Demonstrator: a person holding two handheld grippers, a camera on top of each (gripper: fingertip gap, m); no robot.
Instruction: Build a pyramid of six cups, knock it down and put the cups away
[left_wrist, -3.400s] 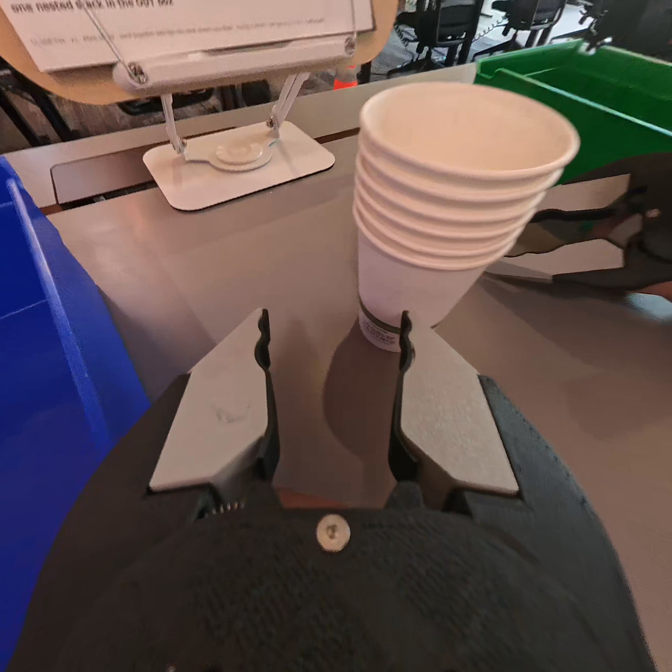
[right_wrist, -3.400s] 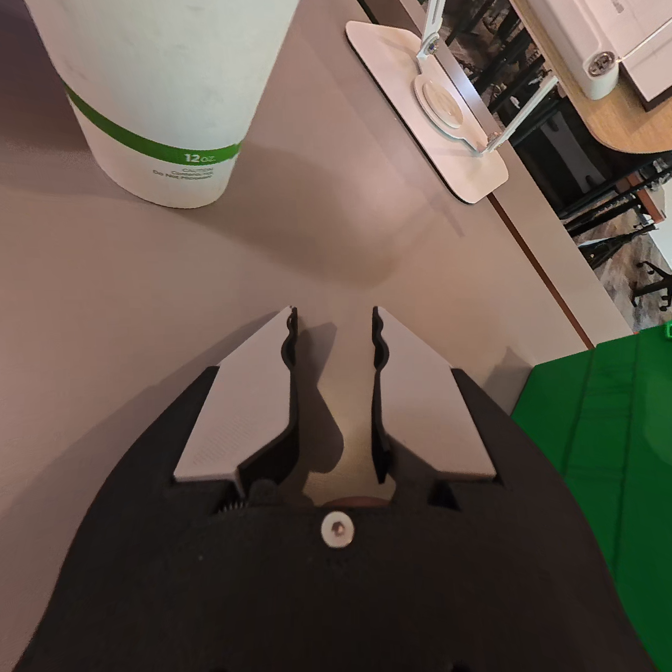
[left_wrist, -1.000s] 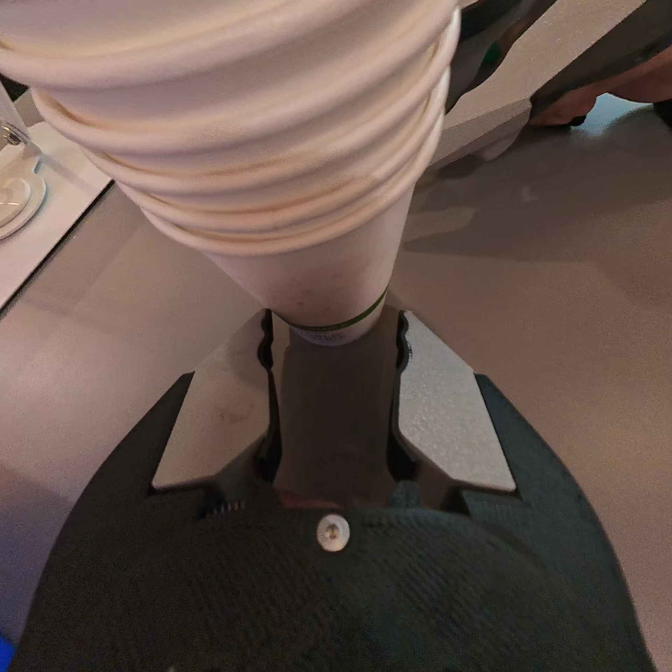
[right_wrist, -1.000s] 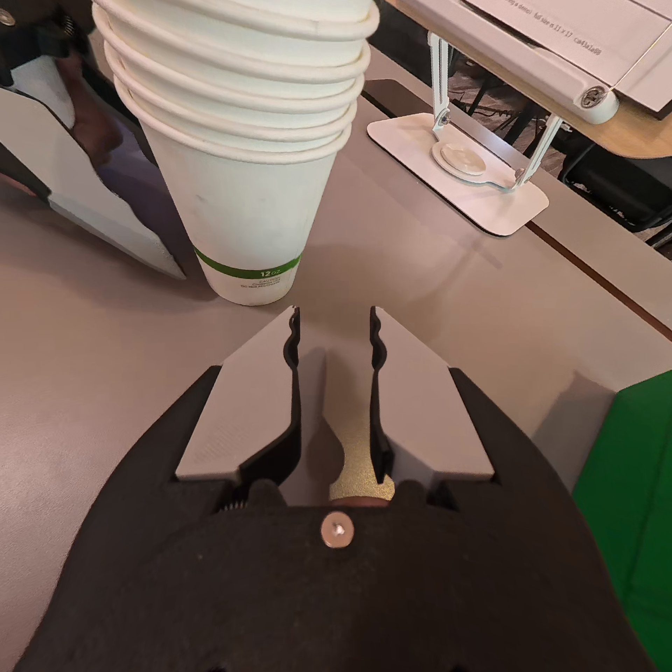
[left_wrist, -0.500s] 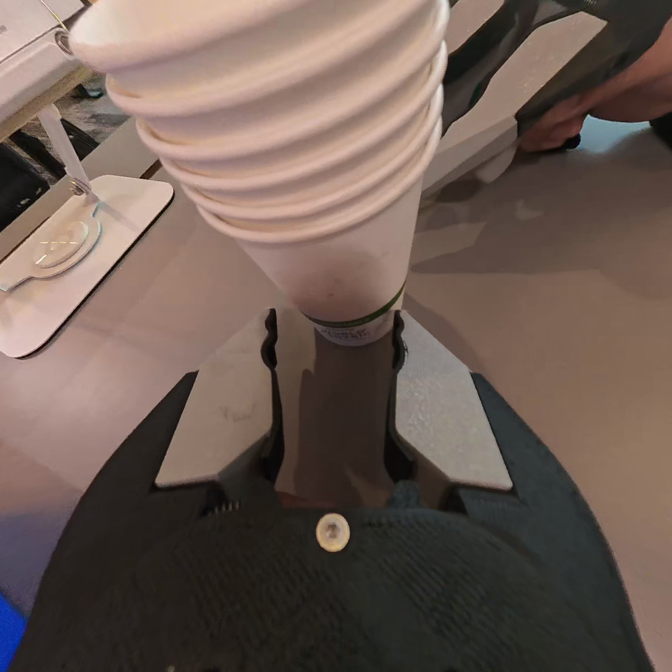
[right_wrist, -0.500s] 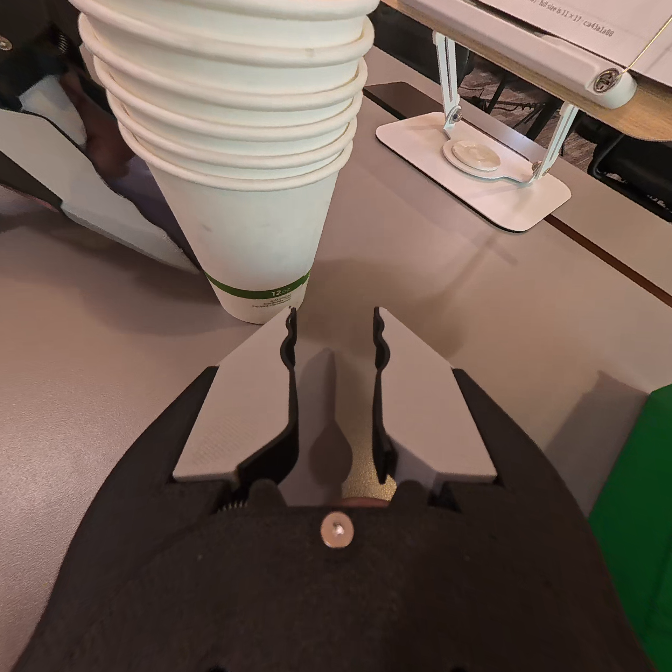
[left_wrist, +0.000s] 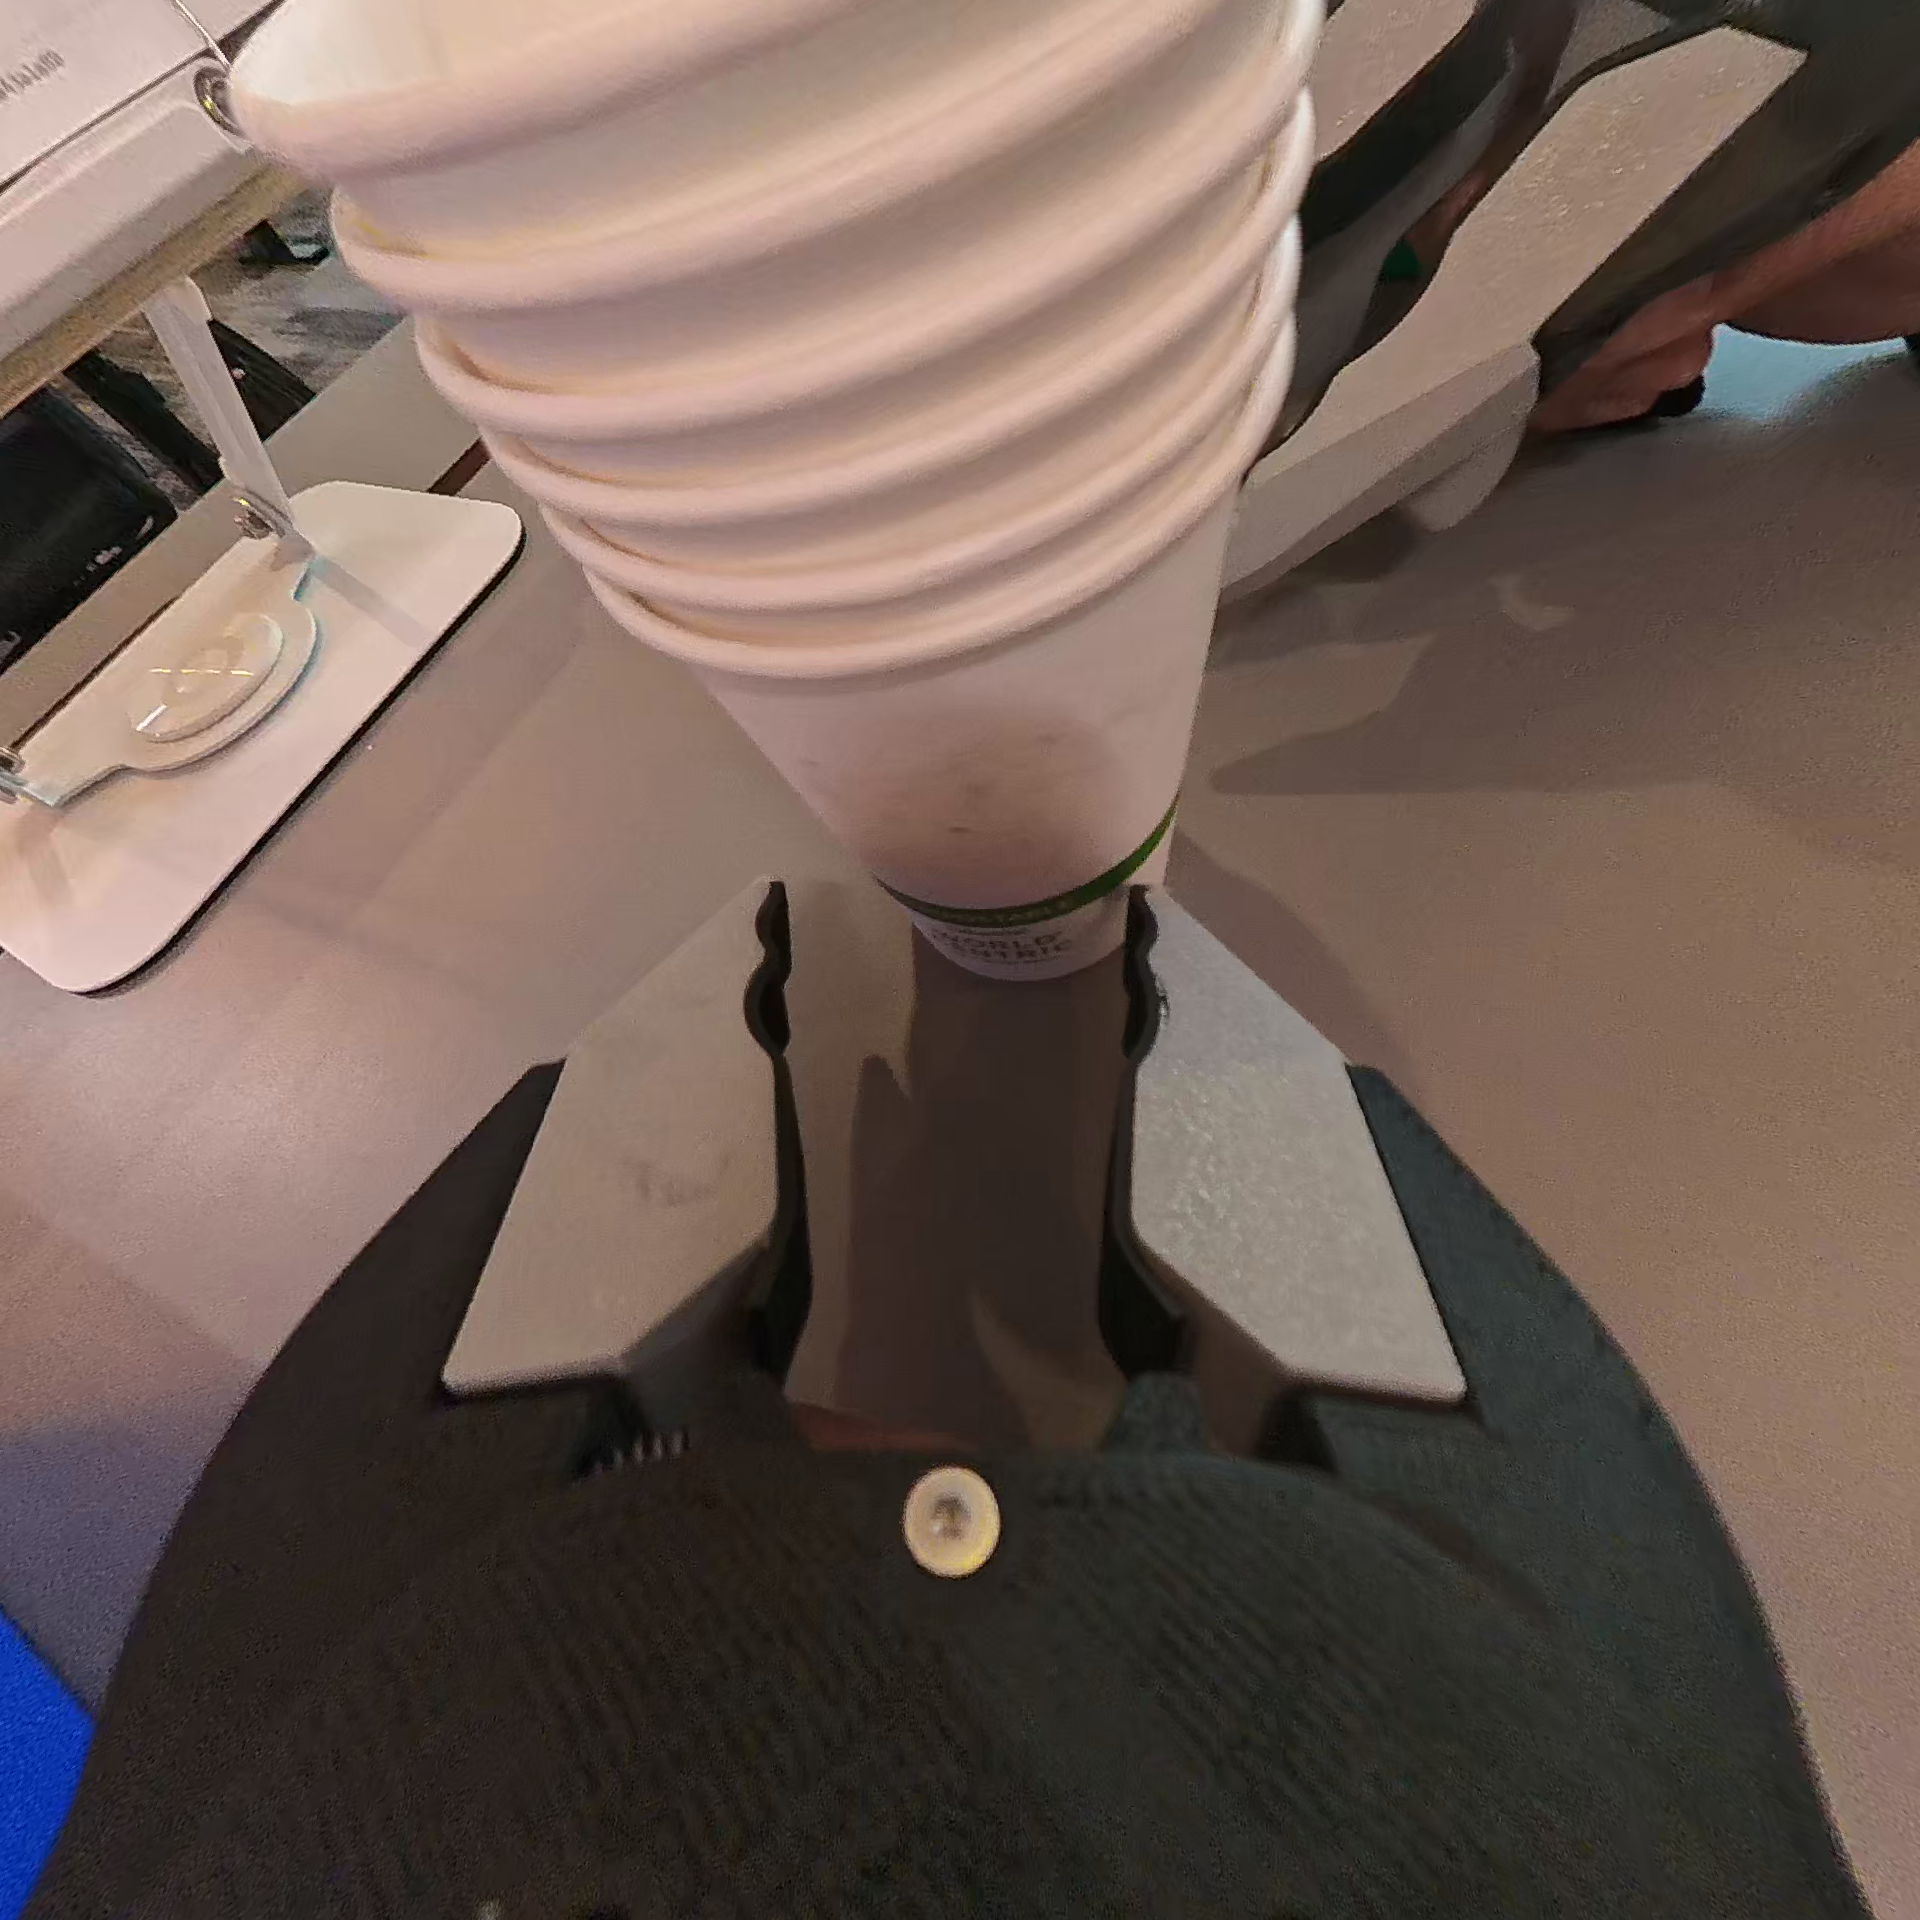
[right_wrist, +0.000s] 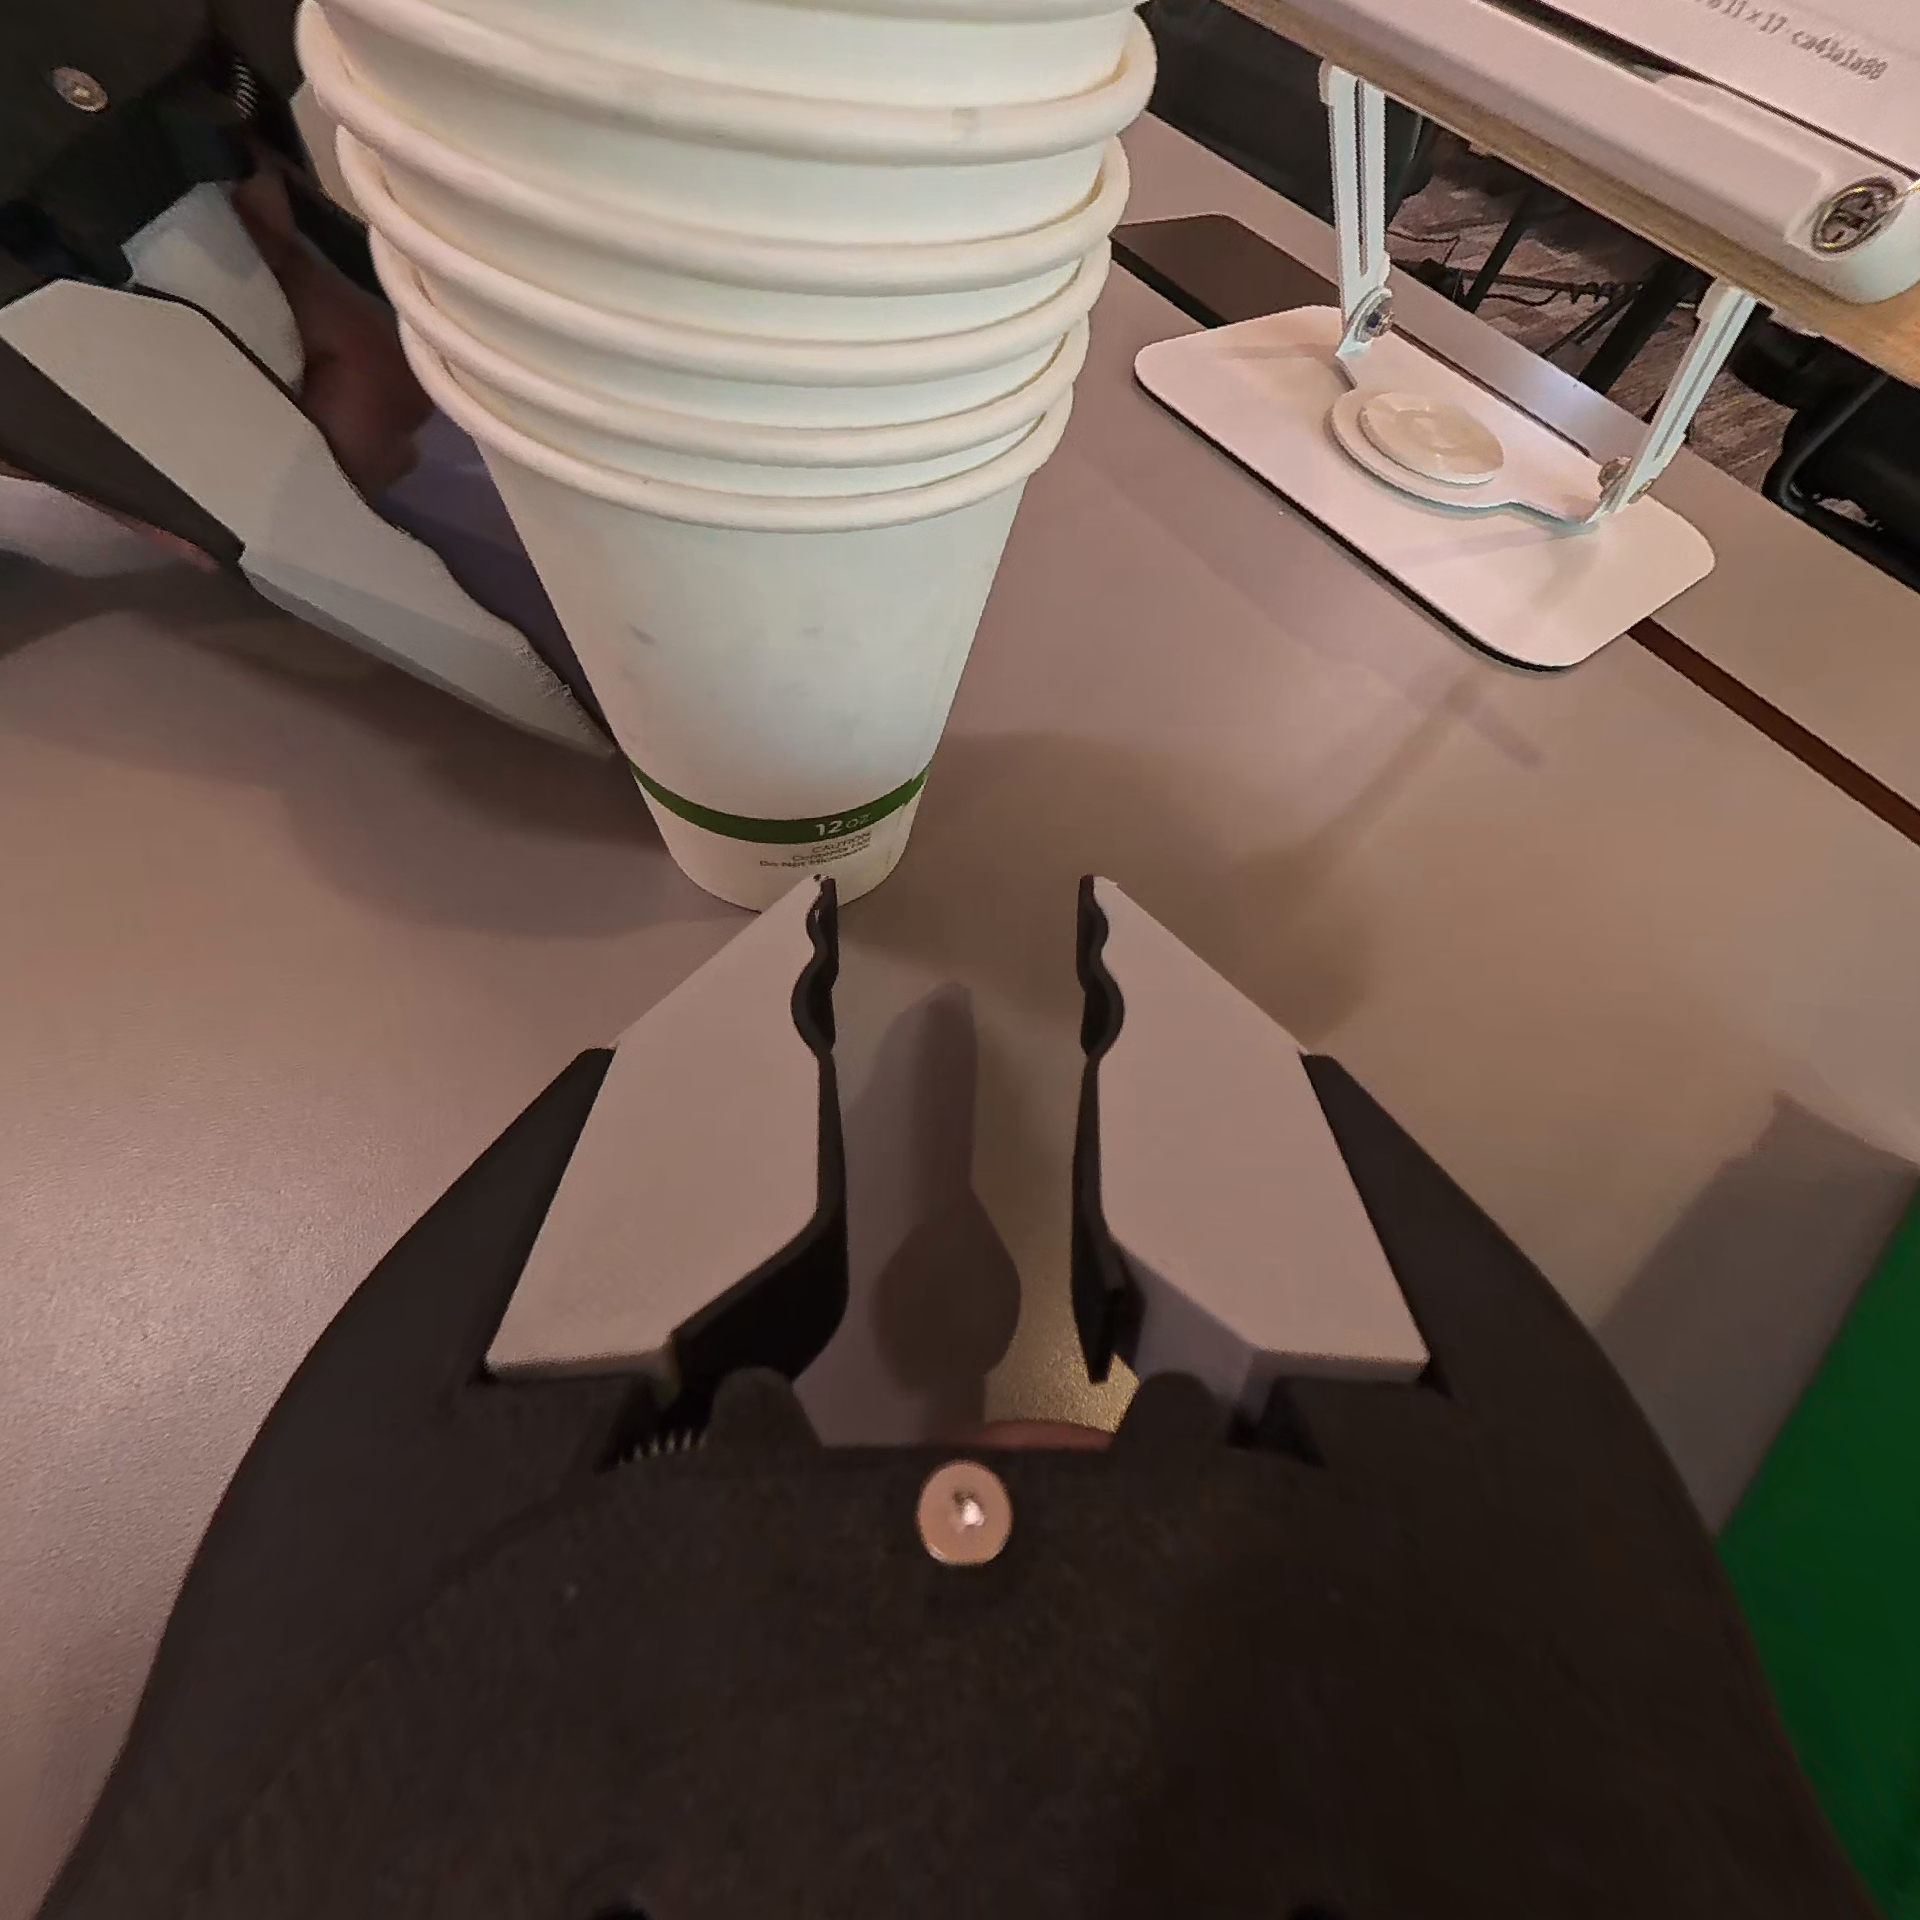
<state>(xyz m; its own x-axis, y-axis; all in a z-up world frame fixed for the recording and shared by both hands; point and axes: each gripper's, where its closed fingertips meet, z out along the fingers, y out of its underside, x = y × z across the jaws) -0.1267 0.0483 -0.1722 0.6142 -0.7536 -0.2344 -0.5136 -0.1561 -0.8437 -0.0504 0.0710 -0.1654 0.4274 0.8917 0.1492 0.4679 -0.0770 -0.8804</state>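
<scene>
Cup stack (left_wrist: 831, 436) upright just ahead of open left claw (left_wrist: 956, 914).

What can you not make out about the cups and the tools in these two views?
- Top of the cup stack: cut off by the upper edge in both views, so the inside is unseen.
- Left tool: whether it touches the base, hidden by its own tips.
- Green bin: mostly cut off at right.

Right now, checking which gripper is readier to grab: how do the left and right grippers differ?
The left gripper has the cup stack's base right between its fingertips; the right gripper points past the stack, only its left fingertip near the base. The left's gap looks wider than the right's. Both are open, holding nothing, low over the grey table.
</scene>
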